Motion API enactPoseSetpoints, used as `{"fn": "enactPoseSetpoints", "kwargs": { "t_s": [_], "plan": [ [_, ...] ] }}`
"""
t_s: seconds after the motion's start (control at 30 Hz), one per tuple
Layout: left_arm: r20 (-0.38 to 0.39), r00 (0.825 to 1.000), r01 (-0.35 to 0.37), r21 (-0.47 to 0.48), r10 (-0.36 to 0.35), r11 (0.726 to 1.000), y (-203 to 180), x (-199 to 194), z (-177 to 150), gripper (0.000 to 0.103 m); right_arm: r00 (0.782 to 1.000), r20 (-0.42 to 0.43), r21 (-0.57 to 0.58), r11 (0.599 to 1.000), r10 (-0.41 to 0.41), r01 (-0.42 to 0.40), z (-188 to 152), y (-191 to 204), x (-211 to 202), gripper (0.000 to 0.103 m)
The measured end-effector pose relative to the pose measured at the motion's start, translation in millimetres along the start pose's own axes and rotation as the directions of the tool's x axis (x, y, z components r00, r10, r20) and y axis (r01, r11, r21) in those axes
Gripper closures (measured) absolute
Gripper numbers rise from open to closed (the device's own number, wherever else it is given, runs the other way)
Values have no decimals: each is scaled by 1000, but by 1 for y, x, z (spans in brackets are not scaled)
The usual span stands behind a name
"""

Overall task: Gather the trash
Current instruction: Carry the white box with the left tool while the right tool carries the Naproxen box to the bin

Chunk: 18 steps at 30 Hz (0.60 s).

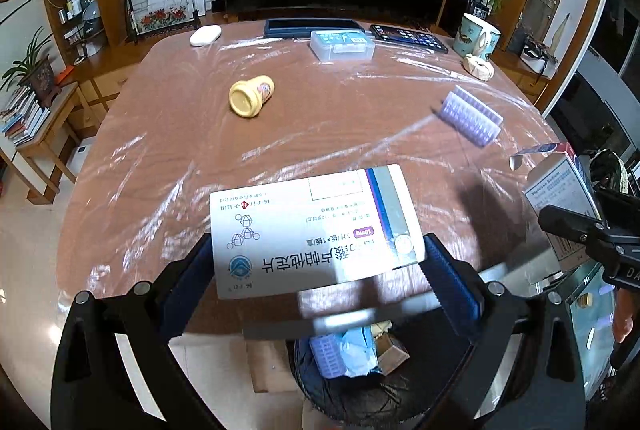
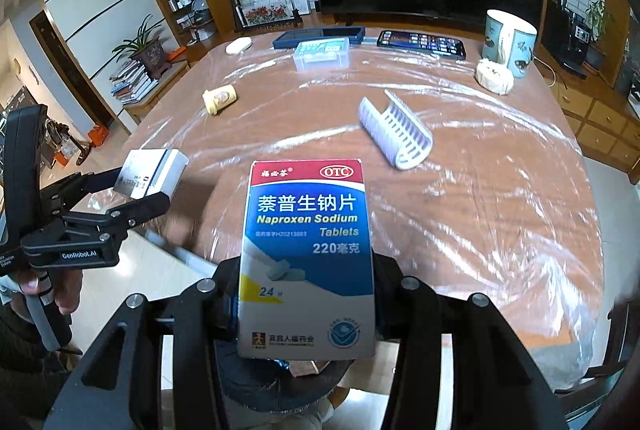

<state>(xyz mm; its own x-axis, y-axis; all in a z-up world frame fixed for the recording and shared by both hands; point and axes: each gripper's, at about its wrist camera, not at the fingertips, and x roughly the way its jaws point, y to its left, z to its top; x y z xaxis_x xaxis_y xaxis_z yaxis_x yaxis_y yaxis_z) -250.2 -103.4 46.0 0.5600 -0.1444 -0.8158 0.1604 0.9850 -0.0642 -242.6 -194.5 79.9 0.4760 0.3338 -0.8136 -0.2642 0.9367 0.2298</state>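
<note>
White box (image 1: 316,230) sits pinched between the left gripper's (image 1: 320,270) jaws; blue box (image 2: 308,258) is clamped in the right gripper (image 2: 308,310). 2 boxes, 1 bin (image 1: 360,390) below.

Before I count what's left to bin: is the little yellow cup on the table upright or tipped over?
Tipped over. The yellow cup lies on its side on the plastic-covered table, its round base facing the left camera.
</note>
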Motion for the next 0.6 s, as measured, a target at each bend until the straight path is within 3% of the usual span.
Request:
{"fn": "enactPoseSetpoints", "kwargs": {
  "t_s": [0.6],
  "plan": [
    [-63,998,21,65,-17,998,-15,-15,-46,4,998,-61,-19,1000,5,-6,-45,7,-7,57]
  ]
}}
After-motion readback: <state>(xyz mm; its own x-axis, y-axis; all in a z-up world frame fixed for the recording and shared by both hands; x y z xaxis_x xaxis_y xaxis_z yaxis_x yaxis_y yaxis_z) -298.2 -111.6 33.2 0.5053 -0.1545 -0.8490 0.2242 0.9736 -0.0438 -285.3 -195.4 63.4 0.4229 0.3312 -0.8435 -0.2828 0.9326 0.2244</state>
